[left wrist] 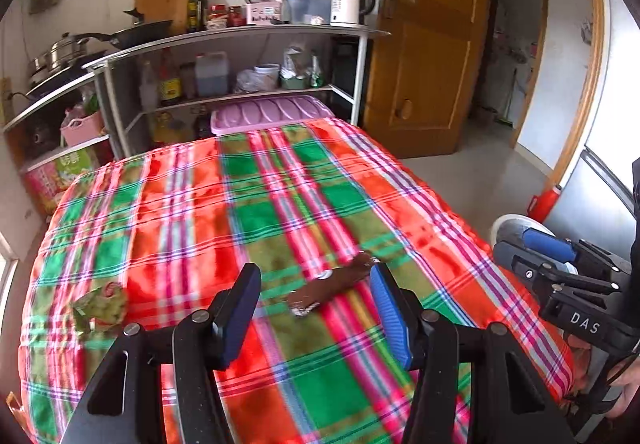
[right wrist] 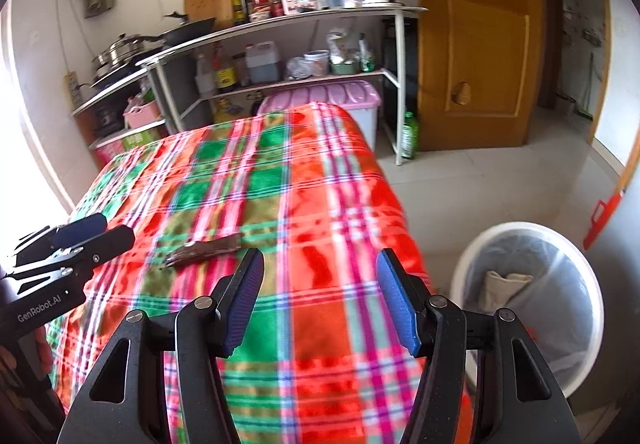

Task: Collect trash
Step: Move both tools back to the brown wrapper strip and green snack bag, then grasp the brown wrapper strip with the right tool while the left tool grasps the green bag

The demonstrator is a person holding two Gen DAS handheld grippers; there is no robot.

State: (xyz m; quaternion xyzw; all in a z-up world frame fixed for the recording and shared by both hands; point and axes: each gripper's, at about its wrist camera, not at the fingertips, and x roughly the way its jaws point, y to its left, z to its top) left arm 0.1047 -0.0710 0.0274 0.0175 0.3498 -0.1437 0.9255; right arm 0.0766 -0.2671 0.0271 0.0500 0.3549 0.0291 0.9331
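Left gripper (left wrist: 316,308) spread, empty; right gripper (right wrist: 320,296) spread, empty. Brown wrapper (left wrist: 330,284) flat on plaid tablecloth (left wrist: 180,204), just ahead of left jaws. Judged light, thin, crinkly, slippery; pinch raised edge. Lined bin (right wrist: 532,296) beside table.

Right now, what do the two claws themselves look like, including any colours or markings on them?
Both are black plastic with silver screws and two flat ribbed blue pads each. The left claw has "GenRobot.AI" printed in white on its body, seen from the right camera. The right claw shows white "DAS" lettering, seen from the left camera. No cables are visible.
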